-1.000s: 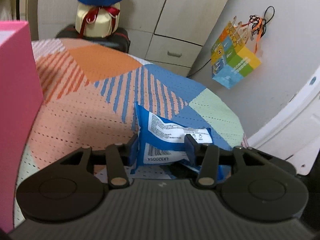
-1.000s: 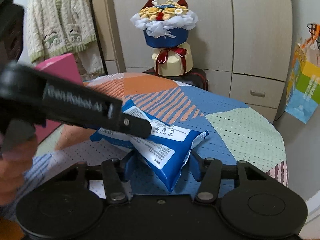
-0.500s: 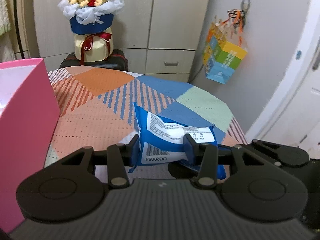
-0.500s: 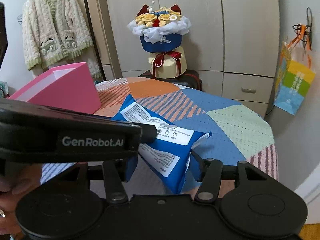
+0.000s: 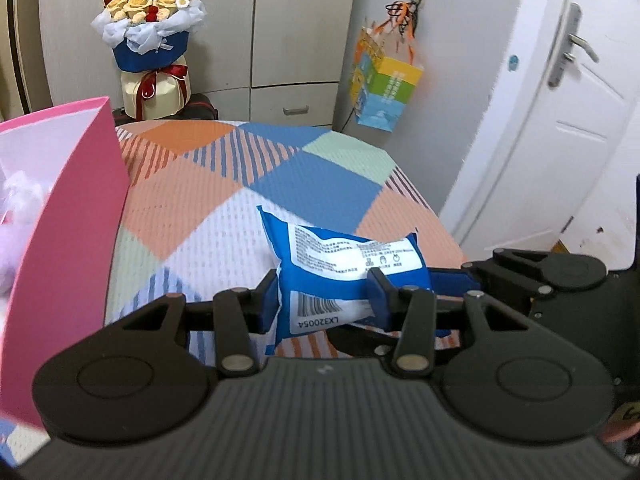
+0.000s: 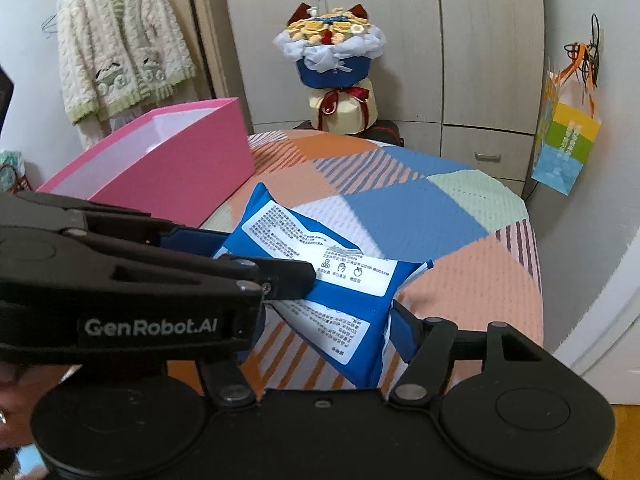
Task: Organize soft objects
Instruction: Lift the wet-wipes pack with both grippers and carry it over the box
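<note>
left wrist, pink box [image 5: 76,216] beside blue pack [image 5: 348,276]

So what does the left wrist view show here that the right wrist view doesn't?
Only the left wrist view shows the white door and something fluffy inside the pink box. Only the right wrist view shows the knitted cardigan hanging at the back. Both show the blue packet clamped in the left gripper, the right gripper opening around it, the bouquet and the paper bag.
</note>
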`<state>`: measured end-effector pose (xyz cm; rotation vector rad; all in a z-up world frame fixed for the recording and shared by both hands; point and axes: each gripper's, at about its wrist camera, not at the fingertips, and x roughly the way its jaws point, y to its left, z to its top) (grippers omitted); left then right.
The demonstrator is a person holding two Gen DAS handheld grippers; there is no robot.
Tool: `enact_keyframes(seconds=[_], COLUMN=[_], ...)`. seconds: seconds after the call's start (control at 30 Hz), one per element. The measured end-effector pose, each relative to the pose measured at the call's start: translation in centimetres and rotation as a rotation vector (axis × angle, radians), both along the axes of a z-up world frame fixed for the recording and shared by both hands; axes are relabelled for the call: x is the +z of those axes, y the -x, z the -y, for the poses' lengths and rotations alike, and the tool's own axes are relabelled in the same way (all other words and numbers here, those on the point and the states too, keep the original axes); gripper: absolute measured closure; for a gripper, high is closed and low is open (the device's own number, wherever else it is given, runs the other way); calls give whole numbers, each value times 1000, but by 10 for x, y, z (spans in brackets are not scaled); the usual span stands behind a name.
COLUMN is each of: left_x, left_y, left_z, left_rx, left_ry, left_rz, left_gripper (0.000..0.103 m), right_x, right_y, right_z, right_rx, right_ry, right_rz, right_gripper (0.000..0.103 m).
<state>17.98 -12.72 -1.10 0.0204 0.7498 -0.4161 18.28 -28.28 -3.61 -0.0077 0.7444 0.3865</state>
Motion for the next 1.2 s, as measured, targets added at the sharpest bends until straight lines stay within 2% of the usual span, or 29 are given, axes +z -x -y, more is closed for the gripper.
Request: enact_keyframes(seconds=[0.1,0.27,0.5,0.67,0.97,1.2], left_x=[1,9,34,56,95,112], left_y=[16,39,66,82,103,97], left_z=[-10,-31,-62,-91,-135,-166], left_rx=[-26,-57,-64,-53,-11,54], left_ry=[23,50,69,89,81,64], left_rz=[-30,-61,-61,-83,-25,59], left_gripper=[59,59,59,58,57,57], right_x=[3,14,39,59,93,106], right_y=[15,38,67,77,89,71], right_z=[-4,-16,-44,-57,-96,-126], right_rx=[32,74,147,200,280,308], right_ry=[2,18,79,30,28,-13], right_rz=[-24,-25,47,39,127,177], right_gripper=[25,25,24,24,24,24])
